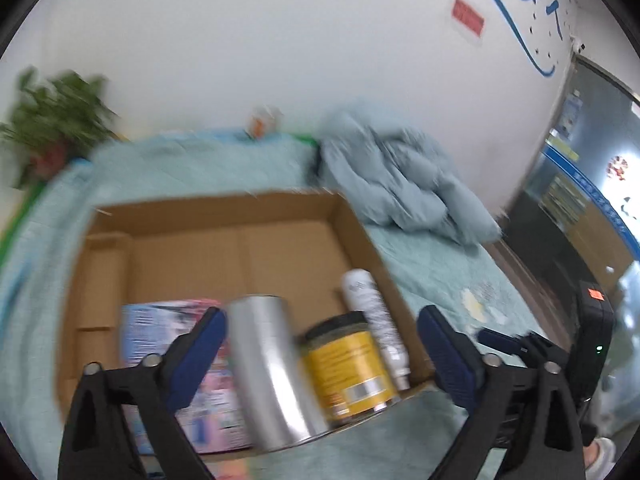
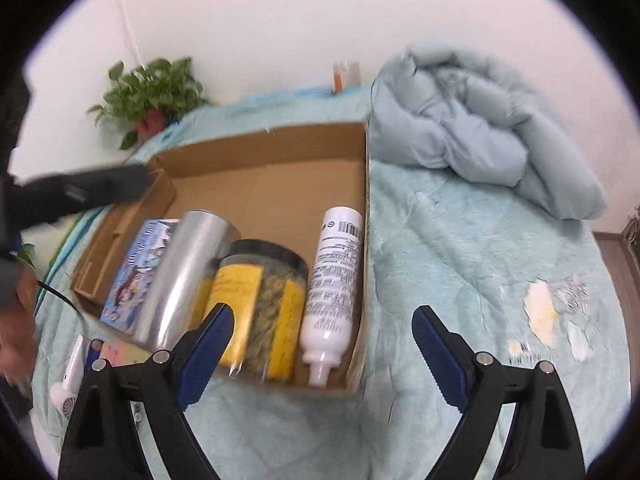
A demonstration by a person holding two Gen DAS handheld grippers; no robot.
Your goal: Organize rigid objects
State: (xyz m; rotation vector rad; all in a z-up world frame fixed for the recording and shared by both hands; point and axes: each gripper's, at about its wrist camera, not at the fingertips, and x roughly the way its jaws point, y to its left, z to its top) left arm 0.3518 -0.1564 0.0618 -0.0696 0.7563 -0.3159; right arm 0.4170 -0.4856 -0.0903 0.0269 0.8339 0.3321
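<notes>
An open cardboard box (image 2: pixel 280 148) lies on a light teal bedcover (image 2: pixel 460 260). Along its near side lie a picture-printed carton (image 2: pixel 136 272), a silver cylinder (image 2: pixel 188 272), a jar with a yellow label (image 2: pixel 260 300) and a white bottle (image 2: pixel 332 280). My right gripper (image 2: pixel 324 312) hovers open over the box's near edge, its pads touching nothing. In the left wrist view my left gripper (image 1: pixel 322 314) is open too, above the silver cylinder (image 1: pixel 268 368), the jar (image 1: pixel 348 360), the carton (image 1: pixel 160 320) and the bottle (image 1: pixel 376 312), gripping none of them. That view is motion-blurred.
A bundled grey-blue quilt (image 2: pixel 480 128) lies right of the box. A potted plant (image 2: pixel 152 96) and a small orange-and-white container (image 2: pixel 344 74) stand by the wall. A white gadget (image 2: pixel 70 380) lies at the lower left near a person's hand (image 2: pixel 16 320). Pale stains (image 2: pixel 540 312) mark the cover.
</notes>
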